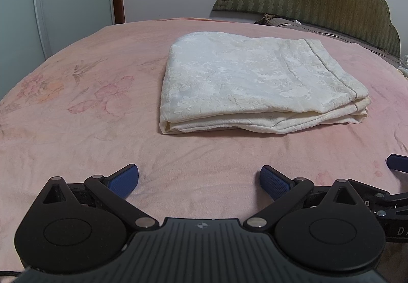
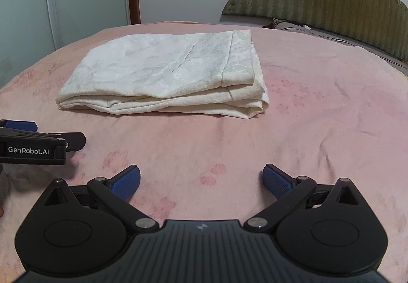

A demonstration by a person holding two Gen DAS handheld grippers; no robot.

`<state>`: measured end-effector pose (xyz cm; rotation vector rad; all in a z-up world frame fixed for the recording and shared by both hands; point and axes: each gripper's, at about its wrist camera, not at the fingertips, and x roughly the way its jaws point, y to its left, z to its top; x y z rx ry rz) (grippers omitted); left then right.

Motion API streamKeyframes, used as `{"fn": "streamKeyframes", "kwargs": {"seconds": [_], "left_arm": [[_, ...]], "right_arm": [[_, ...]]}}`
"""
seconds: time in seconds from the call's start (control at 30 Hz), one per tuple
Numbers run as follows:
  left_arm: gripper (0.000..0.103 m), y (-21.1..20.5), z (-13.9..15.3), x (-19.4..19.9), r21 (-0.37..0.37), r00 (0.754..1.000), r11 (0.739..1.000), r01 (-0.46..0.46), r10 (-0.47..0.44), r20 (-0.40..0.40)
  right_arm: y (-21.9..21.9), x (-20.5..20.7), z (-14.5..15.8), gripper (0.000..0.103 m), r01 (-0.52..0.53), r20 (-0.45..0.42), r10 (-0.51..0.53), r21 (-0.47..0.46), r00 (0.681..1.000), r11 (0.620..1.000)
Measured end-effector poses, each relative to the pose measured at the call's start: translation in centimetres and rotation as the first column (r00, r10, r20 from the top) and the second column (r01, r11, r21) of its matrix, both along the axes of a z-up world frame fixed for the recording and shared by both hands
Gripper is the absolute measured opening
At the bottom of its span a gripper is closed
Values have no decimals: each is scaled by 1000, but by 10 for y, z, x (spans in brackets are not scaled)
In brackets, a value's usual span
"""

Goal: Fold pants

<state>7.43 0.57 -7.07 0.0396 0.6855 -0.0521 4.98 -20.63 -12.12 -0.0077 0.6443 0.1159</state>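
Now | pants [image 1: 255, 84] folded on bed [image 1: 76, 130] | claws open, clear

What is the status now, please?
Left gripper and right gripper: jaws open, empty, over the bed. Pants folded, lying flat ahead. Nothing in the way.
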Motion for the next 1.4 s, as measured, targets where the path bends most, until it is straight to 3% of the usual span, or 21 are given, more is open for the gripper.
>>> {"fn": "streamKeyframes", "kwargs": {"seconds": [0.17,0.4,0.83,0.97,1.07,1.13,1.23,1.27,1.33,1.4], "left_arm": [[103,0,4,4,22,998,999,48,-48,-31],[103,6,6,9,-5,994,997,78,-78,-78],[103,7,9,8,-20,996,999,37,-39,-80],[103,5,12,5,49,999,998,-27,29,-42],[102,1,15,4,131,999,991,-43,44,-6],[102,-1,17,3,162,999,986,-38,38,8],[102,0,18,5,154,1000,988,-28,30,-6],[102,1,18,5,142,1000,990,-26,28,-12],[102,1,17,7,118,999,993,-24,27,-24],[102,-1,15,8,107,999,994,-25,29,-33]], "right_arm": [[-2,1,0,103,-2,-5,2,12,1000,1000],[-3,3,0,103,-28,-9,28,0,1000,1000],[-5,4,1,103,-67,-16,67,-7,998,998],[-6,4,5,103,-77,-17,77,-17,997,997],[0,-1,9,103,-98,16,100,-107,995,989],[3,-5,14,103,-102,53,118,-237,992,966],[1,-10,20,103,-24,116,81,-427,990,904],[-2,-10,23,103,-5,127,68,-439,990,899],[-14,-10,31,103,-17,115,58,-330,992,944],[-27,-8,36,103,-70,77,79,-114,994,991]]}}
